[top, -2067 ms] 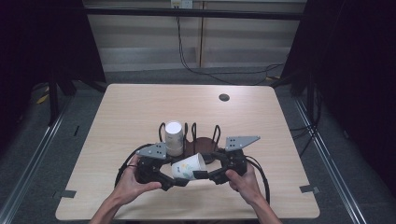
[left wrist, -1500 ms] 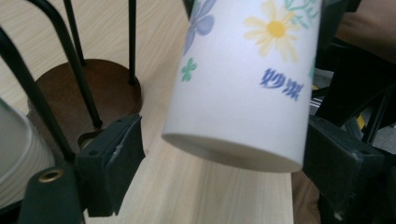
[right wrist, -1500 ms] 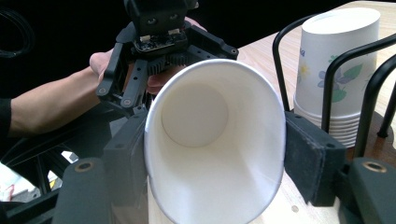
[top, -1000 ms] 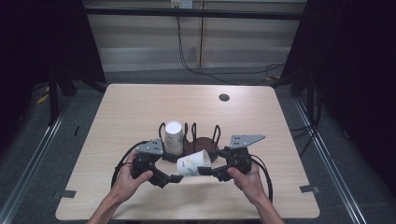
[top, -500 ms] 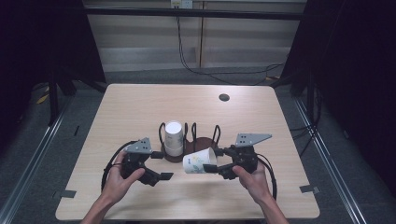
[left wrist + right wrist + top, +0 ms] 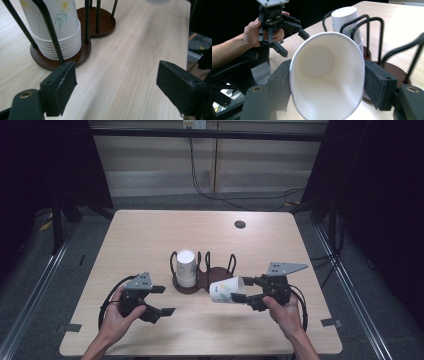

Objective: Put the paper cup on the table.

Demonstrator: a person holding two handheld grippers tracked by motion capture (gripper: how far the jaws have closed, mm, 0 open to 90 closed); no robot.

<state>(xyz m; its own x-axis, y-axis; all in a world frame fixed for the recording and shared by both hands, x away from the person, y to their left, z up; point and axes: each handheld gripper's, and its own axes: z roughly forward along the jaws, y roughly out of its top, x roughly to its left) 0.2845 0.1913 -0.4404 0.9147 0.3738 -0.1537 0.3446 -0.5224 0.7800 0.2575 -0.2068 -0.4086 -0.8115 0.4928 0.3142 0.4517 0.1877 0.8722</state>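
Left gripper (image 6: 161,300) drawn back, paper cup (image 6: 225,291) squeezed oval (right gripper (image 6: 246,290))

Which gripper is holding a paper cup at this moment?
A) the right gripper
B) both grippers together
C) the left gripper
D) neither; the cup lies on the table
A: the right gripper has its jaws pressed on the sides of the paper cup, while the left gripper is open with nothing between its jaws.

Lab, bare table (image 6: 150,235), black curtains (image 6: 380,195), cables (image 6: 200,175)
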